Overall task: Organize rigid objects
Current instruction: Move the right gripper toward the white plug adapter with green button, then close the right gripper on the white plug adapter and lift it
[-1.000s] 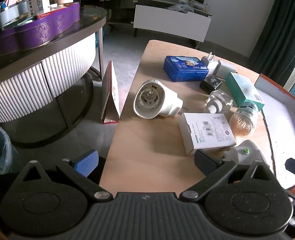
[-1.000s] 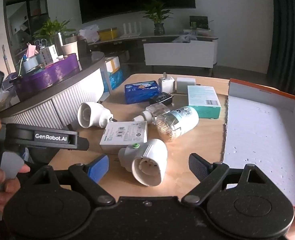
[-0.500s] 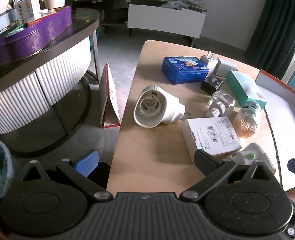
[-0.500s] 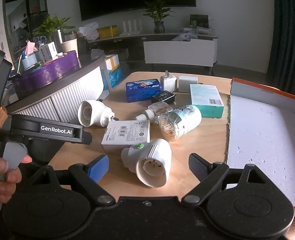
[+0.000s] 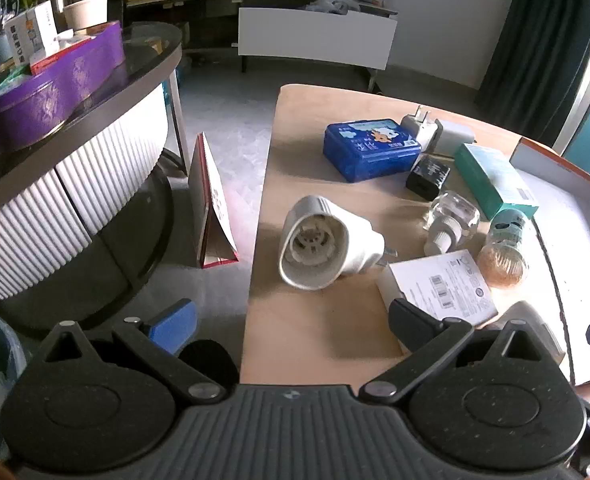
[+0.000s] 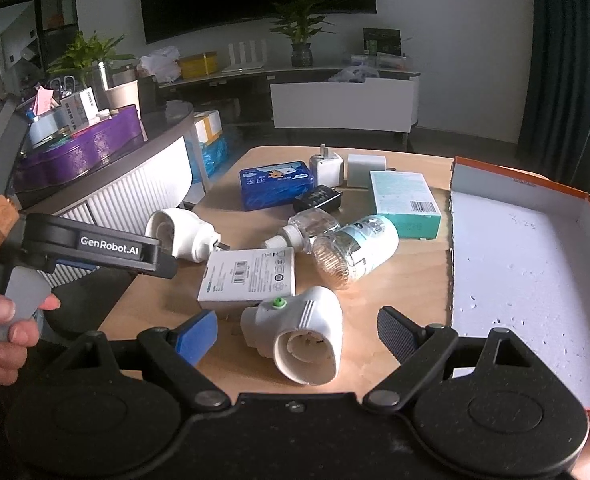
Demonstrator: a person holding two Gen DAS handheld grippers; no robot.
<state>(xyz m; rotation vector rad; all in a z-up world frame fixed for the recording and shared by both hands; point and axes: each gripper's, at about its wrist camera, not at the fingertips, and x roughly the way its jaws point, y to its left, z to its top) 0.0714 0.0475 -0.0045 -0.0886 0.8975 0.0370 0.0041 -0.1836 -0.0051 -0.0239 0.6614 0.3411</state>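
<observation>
Table (image 6: 399, 300), light wood, carrying a loose cluster of rigid items. Near edge: white plug adapter with green button (image 6: 295, 332), on its side, socket end toward the right wrist camera, lying between the spread fingers of the right gripper (image 6: 295, 330), which grips nothing. Behind it, touching or nearly so: flat white box (image 6: 249, 276) with barcode. Further back: second white adapter (image 5: 321, 244), clear glass bottle (image 6: 311, 226), jar with a teal label (image 6: 355, 250) on its side, teal carton (image 6: 405, 202), black charger (image 6: 319, 200), blue tin (image 6: 275, 184), two white chargers (image 6: 327, 166) (the smaller details are blurred). Right of the cluster: orange-rimmed box (image 6: 519, 184) with white foam lining. Left gripper (image 5: 291, 320): fingers released, wide apart, empty, held at the table's near left corner by a hand (image 6: 3, 320).
</observation>
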